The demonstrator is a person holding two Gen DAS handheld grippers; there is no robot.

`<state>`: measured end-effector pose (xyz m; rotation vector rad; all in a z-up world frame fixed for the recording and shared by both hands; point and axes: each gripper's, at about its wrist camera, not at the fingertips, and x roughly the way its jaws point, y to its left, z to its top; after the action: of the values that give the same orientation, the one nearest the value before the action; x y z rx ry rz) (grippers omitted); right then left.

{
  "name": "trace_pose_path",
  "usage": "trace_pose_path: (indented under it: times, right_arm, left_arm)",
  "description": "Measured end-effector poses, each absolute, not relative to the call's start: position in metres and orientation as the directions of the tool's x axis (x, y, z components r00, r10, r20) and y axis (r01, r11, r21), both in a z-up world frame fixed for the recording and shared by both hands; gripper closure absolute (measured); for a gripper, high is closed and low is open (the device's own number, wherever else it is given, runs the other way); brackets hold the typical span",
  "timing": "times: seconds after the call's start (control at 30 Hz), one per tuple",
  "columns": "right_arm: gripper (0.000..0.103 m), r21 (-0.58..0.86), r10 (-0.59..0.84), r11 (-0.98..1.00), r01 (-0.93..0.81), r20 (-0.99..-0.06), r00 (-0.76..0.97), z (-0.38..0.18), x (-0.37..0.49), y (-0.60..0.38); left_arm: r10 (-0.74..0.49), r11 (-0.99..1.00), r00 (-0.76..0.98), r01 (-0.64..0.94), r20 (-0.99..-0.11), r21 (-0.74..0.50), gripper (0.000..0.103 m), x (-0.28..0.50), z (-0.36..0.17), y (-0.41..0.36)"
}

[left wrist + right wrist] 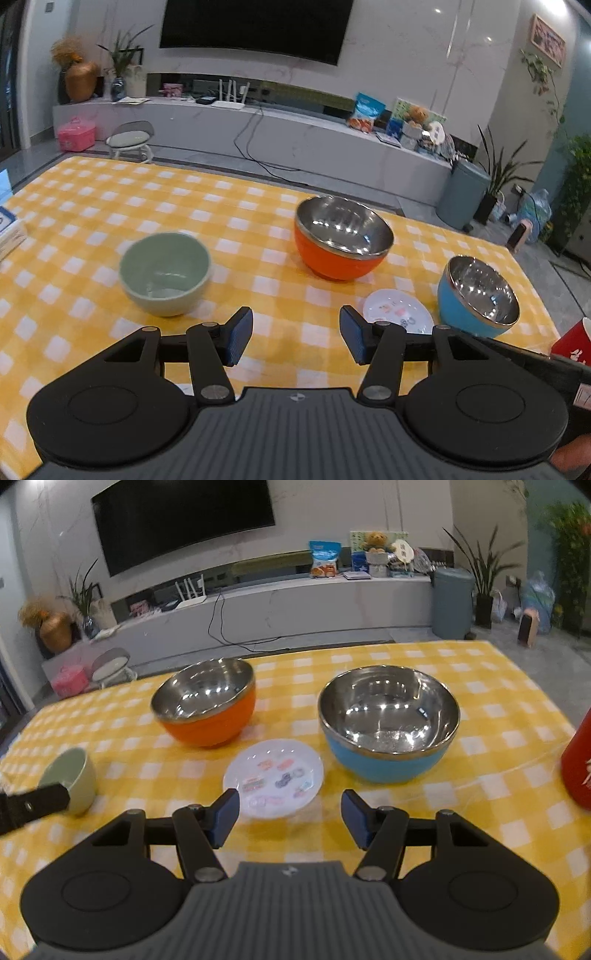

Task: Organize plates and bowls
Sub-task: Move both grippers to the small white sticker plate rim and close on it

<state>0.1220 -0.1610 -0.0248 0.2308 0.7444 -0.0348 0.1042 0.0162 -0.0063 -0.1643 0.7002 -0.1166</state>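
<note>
Your left gripper [296, 335] hangs above the checked tablecloth [92, 206] with its jaws spread wide and nothing between them. Your right gripper [290, 819] is likewise spread and empty.

Nothing is stacked: each vessel stands apart on the cloth, so the work appears to be at its opening step.

- Green bowl [165, 274]: upright, ahead and left of your left gripper, near its left finger.
- Orange bowl [343, 238]: farther ahead and slightly right of the left gripper.
- Small plate [273, 778]: flat, just ahead of your right gripper, toward its left finger.
- Blue bowl [388, 723]: ahead and right of the plate, close beside it but apart.
- Red cup [578, 760]: at the far right, not part of the job as far as can be judged.

Next move, in my judgement: take one bowl by its rim, one finger inside and one outside. The steel-lined rims look slippery, so seat the pads well before lifting.
</note>
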Motion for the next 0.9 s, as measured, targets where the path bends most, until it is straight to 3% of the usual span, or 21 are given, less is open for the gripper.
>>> trace_pose_path:
  times: [0.17,0.23,0.57,0.63,0.9]
  right_arm:
    - [0.043,0.286,0.083,0.947,0.148,-0.661,0.746,-0.038,0.129,-0.179]
    - [0.051,0.288,0.078,0.945,0.155,-0.658,0.749,-0.043,0.131,-0.182]
    - [0.068,0.317,0.097,0.937,0.147,-0.641,0.761,-0.063,0.146,-0.189]
    - [0.075,0.321,0.105,0.936,0.146,-0.649,0.754,-0.067,0.150,-0.190]
    - [0.079,0.361,0.114,0.915,0.180,-0.658,0.744,-0.080,0.163,-0.196]
  left_arm:
    - [-0.226,0.968,0.752,0.100,-0.620,-0.232,0.040,0.117,-0.016,0.003]
    - [-0.242,0.963,0.743,0.106,-0.624,-0.248,0.039,0.125,-0.023,-0.003]
    - [-0.285,0.956,0.694,0.160,-0.661,-0.244,0.040,0.157,-0.051,-0.033]
    - [-0.275,0.960,0.691,0.154,-0.669,-0.235,0.040,0.164,-0.056,-0.038]
    - [-0.283,0.958,0.672,0.171,-0.685,-0.229,0.041,0.180,-0.072,-0.052]
